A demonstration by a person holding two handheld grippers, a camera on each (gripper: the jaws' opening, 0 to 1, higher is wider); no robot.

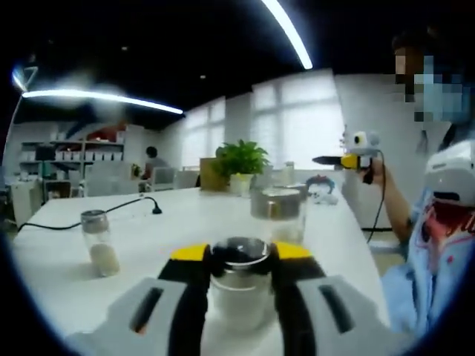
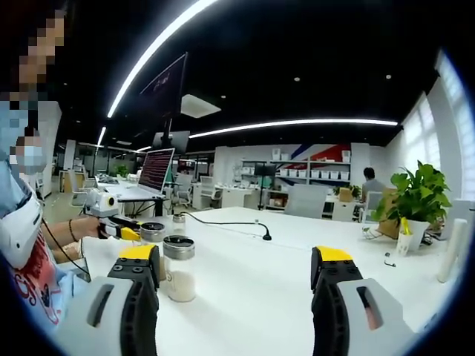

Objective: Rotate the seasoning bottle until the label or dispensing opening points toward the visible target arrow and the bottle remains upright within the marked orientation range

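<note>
Left gripper (image 1: 241,261) clamps seasoning bottle (image 1: 240,285); right gripper (image 2: 236,261) agape above table (image 2: 245,289).

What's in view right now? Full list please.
Bottles: three, clear with grey caps; one between the left gripper's jaws, one left of it, one behind.
Table: one, white.
Cable: one, black, on table.
Plant: one, green, far end.
Laptop: one, open, far side.
Left gripper: yellow-tipped, around bottle.
Right gripper: yellow-tipped, open, above table.
</note>
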